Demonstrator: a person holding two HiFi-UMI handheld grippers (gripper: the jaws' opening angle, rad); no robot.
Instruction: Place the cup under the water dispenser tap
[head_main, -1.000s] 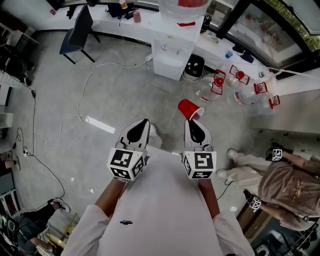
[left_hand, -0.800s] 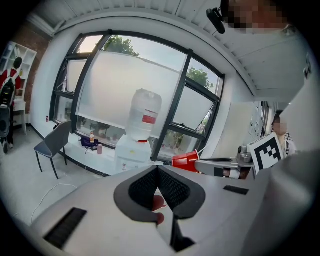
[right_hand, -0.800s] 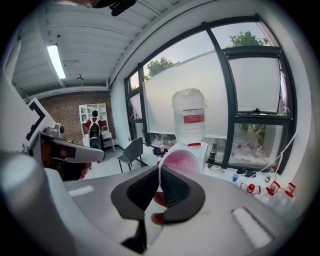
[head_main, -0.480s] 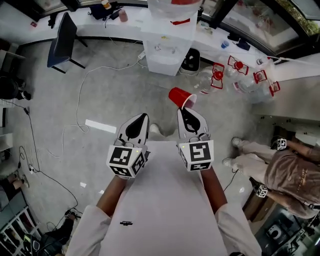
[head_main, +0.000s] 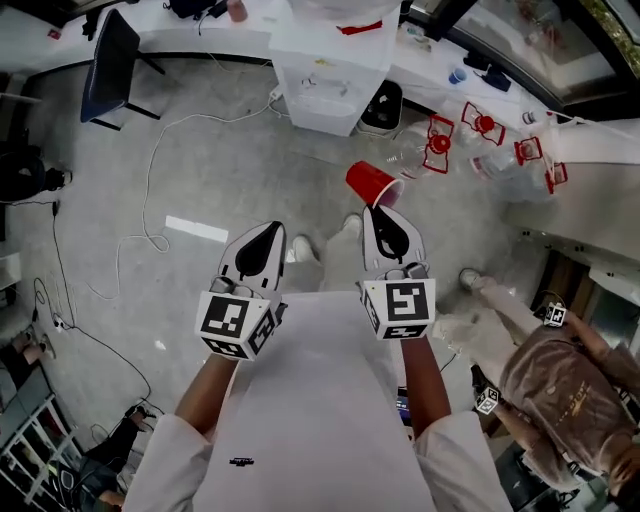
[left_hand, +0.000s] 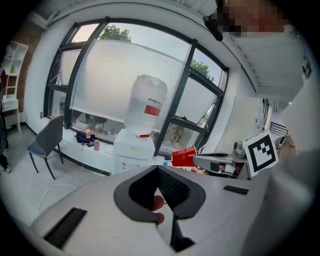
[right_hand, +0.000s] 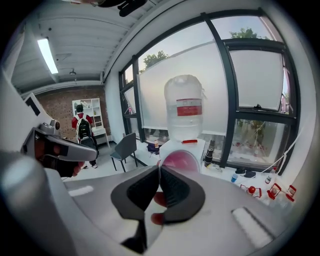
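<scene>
A red plastic cup (head_main: 372, 183) hangs tilted on its side above the floor, and my right gripper (head_main: 386, 210) is shut on its rim. In the right gripper view the cup's pink inside (right_hand: 179, 160) sits just past the closed jaws. My left gripper (head_main: 271, 230) is beside it to the left, shut and holding nothing. The white water dispenser (head_main: 325, 75) stands ahead against the window counter, well beyond both grippers. It carries a large clear bottle (right_hand: 185, 107) with a red label. The left gripper view shows the dispenser (left_hand: 136, 147) and the held cup (left_hand: 184, 156).
A dark chair (head_main: 105, 60) stands at the far left, and white cables (head_main: 150, 225) trail across the grey floor. A black bin (head_main: 383, 105) and several empty bottles with red handles (head_main: 480, 140) lie right of the dispenser. A person (head_main: 560, 390) stands at lower right.
The person holding the grippers has stepped forward. Both grippers have advanced together over the floor towards the dispenser. The cup stays in the right gripper's grip.
</scene>
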